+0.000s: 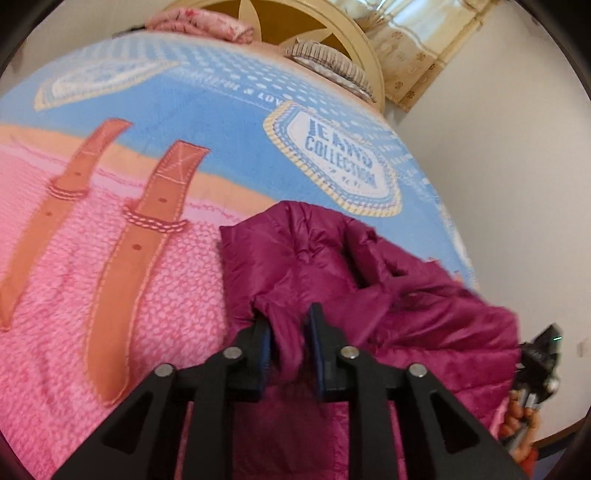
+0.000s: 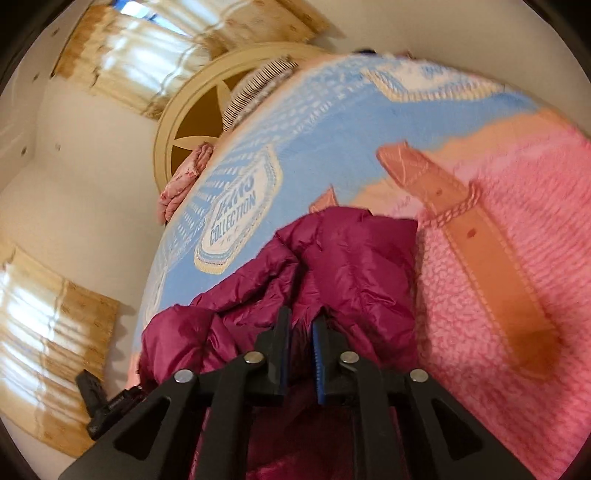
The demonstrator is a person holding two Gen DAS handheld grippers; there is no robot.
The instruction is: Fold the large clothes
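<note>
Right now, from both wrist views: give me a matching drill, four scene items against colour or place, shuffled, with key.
Column 1
1. puffer jacket
2. blanket
3. headboard
4. curtains

Column 2
A. cream round frame with a brown star pattern, at the bed's far end
B. magenta, a fold between the left gripper pads
C. pale yellow, on the wall
D. pink and blue, printed with belt straps

Pairs: 1-B, 2-D, 3-A, 4-C

White walls point(image 1: 498, 166) — curtained windows point(image 2: 48, 314), bed point(image 1: 110, 277)
</note>
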